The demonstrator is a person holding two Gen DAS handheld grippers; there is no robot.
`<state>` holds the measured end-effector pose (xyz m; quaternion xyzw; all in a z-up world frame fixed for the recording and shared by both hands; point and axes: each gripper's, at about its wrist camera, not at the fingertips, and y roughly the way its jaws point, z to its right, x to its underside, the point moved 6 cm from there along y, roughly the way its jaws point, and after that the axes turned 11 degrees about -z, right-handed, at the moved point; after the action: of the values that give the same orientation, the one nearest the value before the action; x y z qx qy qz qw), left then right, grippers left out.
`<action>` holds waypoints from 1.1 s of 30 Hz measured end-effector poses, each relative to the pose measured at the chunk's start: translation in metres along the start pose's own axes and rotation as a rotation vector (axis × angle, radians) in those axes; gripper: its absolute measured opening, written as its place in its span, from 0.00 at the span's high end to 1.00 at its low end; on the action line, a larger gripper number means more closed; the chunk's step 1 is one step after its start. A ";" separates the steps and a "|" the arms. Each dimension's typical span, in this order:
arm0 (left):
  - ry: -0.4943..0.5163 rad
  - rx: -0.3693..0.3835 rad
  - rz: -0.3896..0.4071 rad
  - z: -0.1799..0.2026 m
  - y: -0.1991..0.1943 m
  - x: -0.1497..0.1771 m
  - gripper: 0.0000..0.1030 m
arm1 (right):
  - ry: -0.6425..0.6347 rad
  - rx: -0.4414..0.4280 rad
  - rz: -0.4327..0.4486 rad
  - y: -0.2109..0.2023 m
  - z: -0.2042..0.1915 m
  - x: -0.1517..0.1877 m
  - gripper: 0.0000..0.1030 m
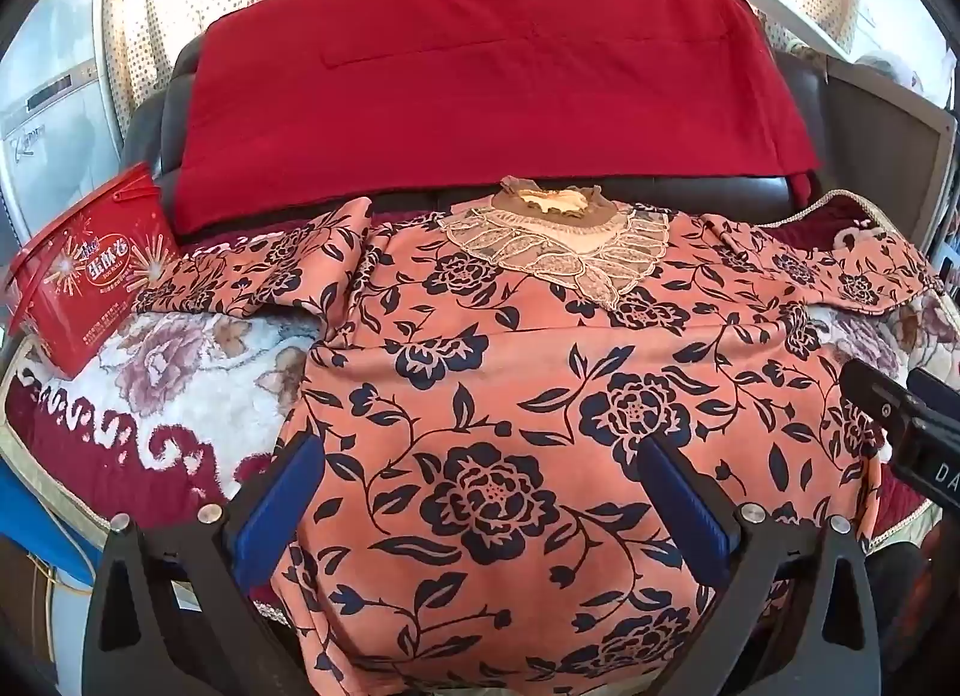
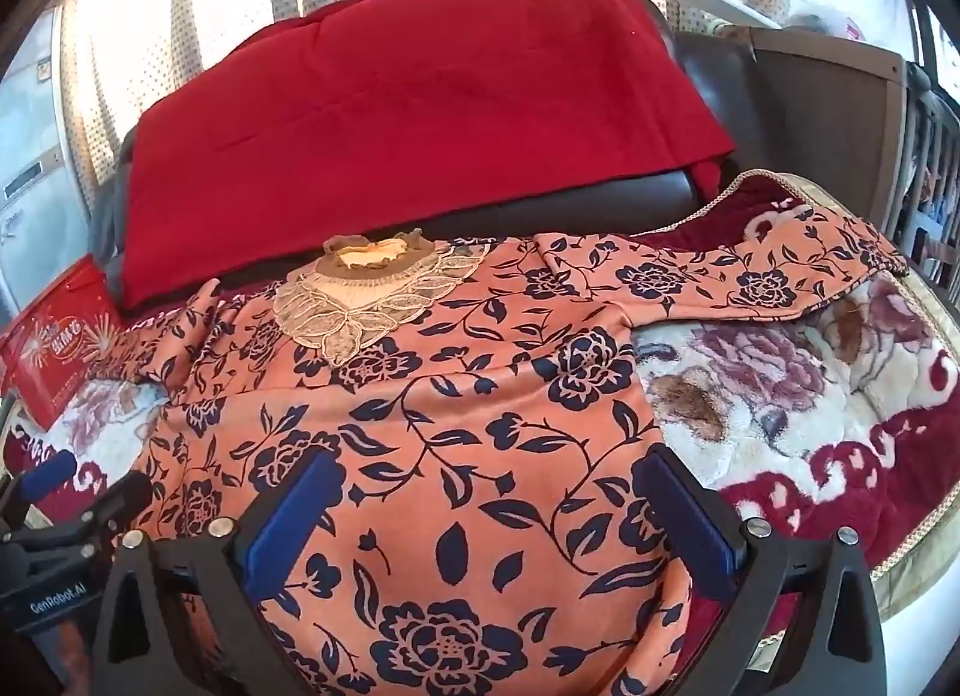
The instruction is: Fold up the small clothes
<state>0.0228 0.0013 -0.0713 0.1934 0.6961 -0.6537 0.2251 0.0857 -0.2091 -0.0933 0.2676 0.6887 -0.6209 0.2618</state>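
An orange top with dark blue flowers [image 1: 510, 396] lies spread flat on a plush floral blanket [image 1: 180, 372], lace collar [image 1: 558, 240] at the far side, sleeves stretched out left and right. My left gripper [image 1: 480, 456] is open, its blue pads wide apart over the lower part of the top. My right gripper [image 2: 486, 474] is open over the top [image 2: 420, 426] near its right side seam. The right gripper shows at the right edge of the left wrist view [image 1: 912, 426]; the left gripper shows at the lower left of the right wrist view [image 2: 66, 510].
A red box with white print [image 1: 90, 276] stands on the blanket at the left. A red quilt [image 1: 480, 84] is draped over the dark sofa back [image 1: 600, 195] behind the top. Curtains [image 2: 180, 6] hang behind. A brown cabinet [image 2: 840, 114] stands at the right.
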 end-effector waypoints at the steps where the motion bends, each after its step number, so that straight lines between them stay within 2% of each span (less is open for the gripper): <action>1: 0.000 -0.001 0.001 0.000 0.000 0.001 0.00 | -0.001 -0.001 0.001 0.000 0.000 -0.001 0.00; 19: -0.023 -0.002 0.003 -0.004 -0.004 0.001 0.00 | -0.034 0.014 0.006 -0.003 -0.007 -0.004 0.00; 23: -0.030 -0.004 0.002 -0.006 -0.004 0.002 0.00 | -0.059 0.030 0.035 -0.003 -0.009 -0.004 0.00; 33: -0.036 -0.001 0.002 -0.006 -0.002 0.000 0.00 | -0.056 0.012 0.039 -0.003 -0.013 -0.006 0.00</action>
<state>0.0214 0.0067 -0.0694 0.1824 0.6921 -0.6564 0.2384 0.0879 -0.1968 -0.0862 0.2652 0.6721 -0.6270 0.2914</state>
